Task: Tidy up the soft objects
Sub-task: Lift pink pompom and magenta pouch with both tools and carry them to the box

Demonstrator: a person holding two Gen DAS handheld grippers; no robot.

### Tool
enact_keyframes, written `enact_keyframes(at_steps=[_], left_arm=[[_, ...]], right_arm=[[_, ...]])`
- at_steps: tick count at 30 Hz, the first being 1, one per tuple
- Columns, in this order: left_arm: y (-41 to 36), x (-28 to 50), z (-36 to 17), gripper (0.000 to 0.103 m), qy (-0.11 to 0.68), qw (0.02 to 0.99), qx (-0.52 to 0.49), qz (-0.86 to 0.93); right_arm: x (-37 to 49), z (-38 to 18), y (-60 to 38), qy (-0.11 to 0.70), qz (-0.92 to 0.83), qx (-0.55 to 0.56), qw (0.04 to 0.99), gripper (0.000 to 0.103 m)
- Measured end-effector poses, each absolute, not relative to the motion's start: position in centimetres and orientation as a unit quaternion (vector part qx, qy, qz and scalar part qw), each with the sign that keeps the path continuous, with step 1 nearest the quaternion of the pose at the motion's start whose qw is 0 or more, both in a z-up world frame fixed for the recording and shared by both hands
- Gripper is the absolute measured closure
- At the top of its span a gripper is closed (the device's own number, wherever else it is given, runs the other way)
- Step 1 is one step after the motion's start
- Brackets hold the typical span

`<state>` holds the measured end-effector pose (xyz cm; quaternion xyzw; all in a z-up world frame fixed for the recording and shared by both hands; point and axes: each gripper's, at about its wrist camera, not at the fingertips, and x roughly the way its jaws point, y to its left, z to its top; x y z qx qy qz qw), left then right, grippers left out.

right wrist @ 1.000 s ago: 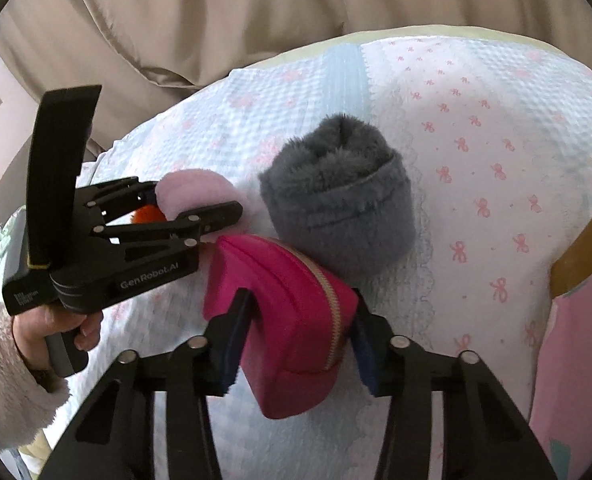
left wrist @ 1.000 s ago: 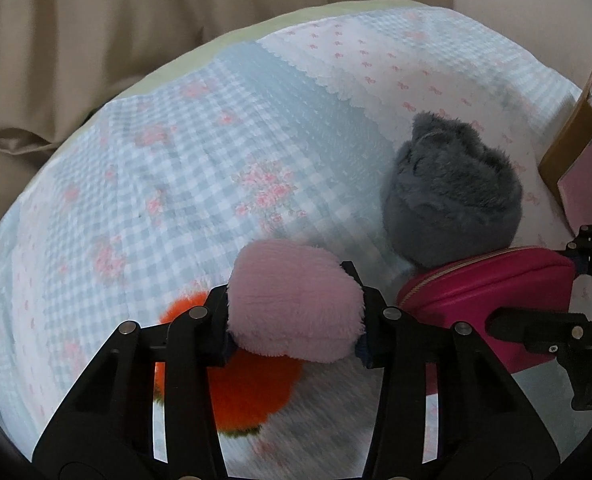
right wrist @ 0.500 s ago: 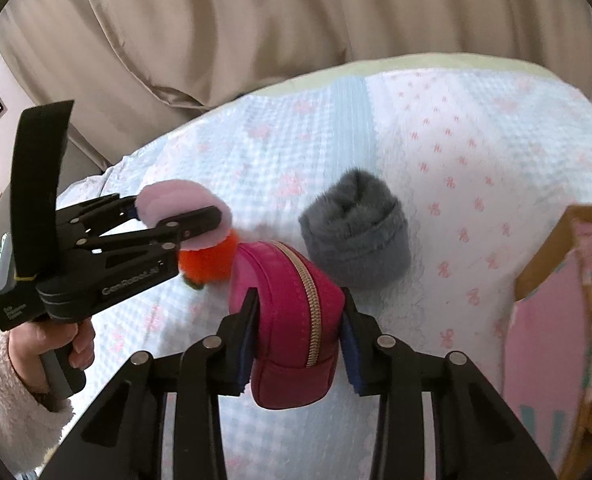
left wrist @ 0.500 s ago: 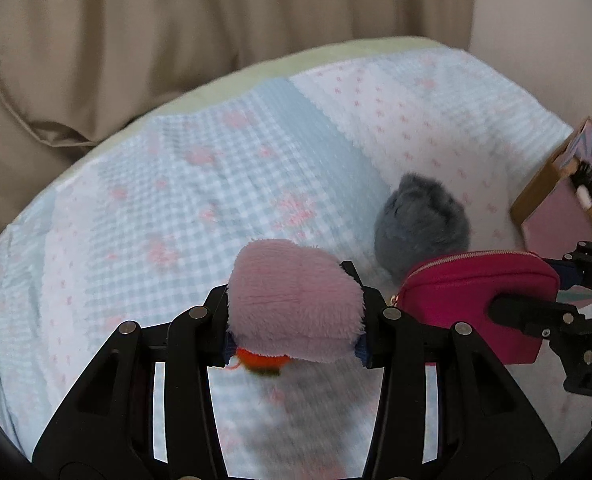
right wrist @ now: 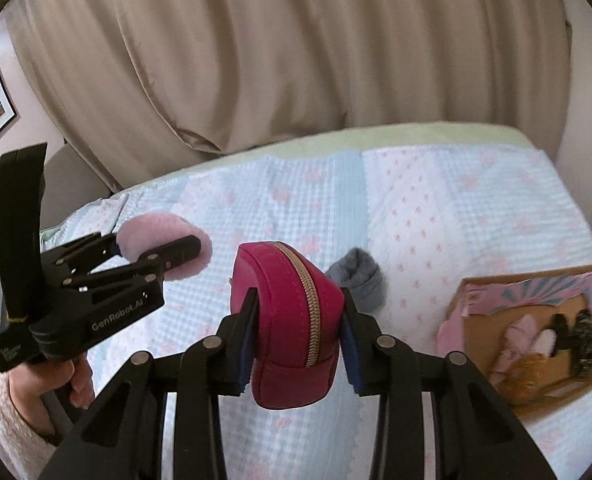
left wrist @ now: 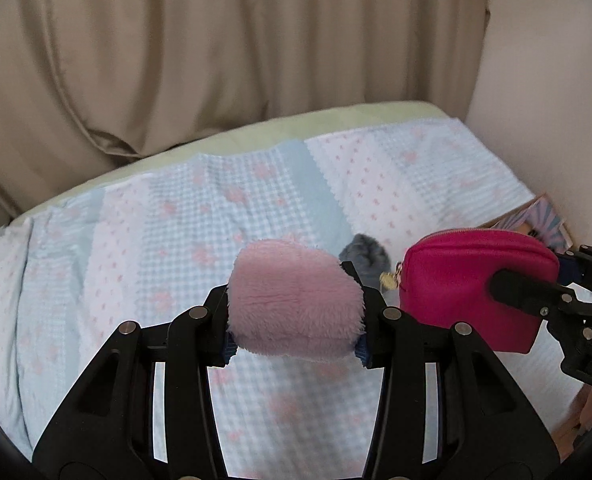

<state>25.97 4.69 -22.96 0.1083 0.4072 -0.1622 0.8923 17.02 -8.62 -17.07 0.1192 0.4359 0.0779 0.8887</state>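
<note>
My left gripper (left wrist: 294,330) is shut on a pink fluffy plush (left wrist: 296,300) and holds it high above the bed; it also shows in the right wrist view (right wrist: 164,248). My right gripper (right wrist: 296,344) is shut on a magenta zip pouch (right wrist: 292,320), also lifted; the pouch shows in the left wrist view (left wrist: 475,280) at the right. A grey fluffy plush (right wrist: 359,280) lies on the bed below, between both grippers, partly hidden behind the pouch. It peeks out in the left wrist view (left wrist: 365,256).
The bed has a light blue and pink patterned quilt (right wrist: 455,208). An open cardboard box (right wrist: 535,320) holding several soft items sits at the right on the bed. Beige curtains (left wrist: 216,60) hang behind. A wall (left wrist: 555,100) is at the right.
Both grippers have risen well above the bed with their objects held. The grey plush looks smaller and farther. The orange plush under the left gripper is out of sight. The box has come into fuller view.
</note>
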Motion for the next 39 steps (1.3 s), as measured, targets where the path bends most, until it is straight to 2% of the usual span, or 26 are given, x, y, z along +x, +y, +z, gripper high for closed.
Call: enact_keyframes(at_steps=[8, 20, 29, 39], left_arm=[[4.5, 20.6, -15.3, 0.063, 0.403, 0.903, 0.062, -0.134], [0.3, 14.8, -9.7, 0.063, 0.387, 0.914, 0.034, -0.116], [-7.1, 13.0, -9.0, 0.063, 0.385, 0.914, 0.043, -0.120], [-18.1, 14.2, -12.1, 0.063, 0.411, 0.899, 0.043, -0.143]], right_arm=[[13.4, -8.8, -9.7, 0.411, 0.064, 0.106, 0.903, 0.069], [9.6, -4.3, -15.4, 0.391, 0.054, 0.104, 0.913, 0.069], [7.8, -4.0, -23.3, 0.392, 0.045, 0.102, 0.913, 0.069], [8.4, -7.2, -34.1, 0.421, 0.013, 0.105, 0.901, 0.069]])
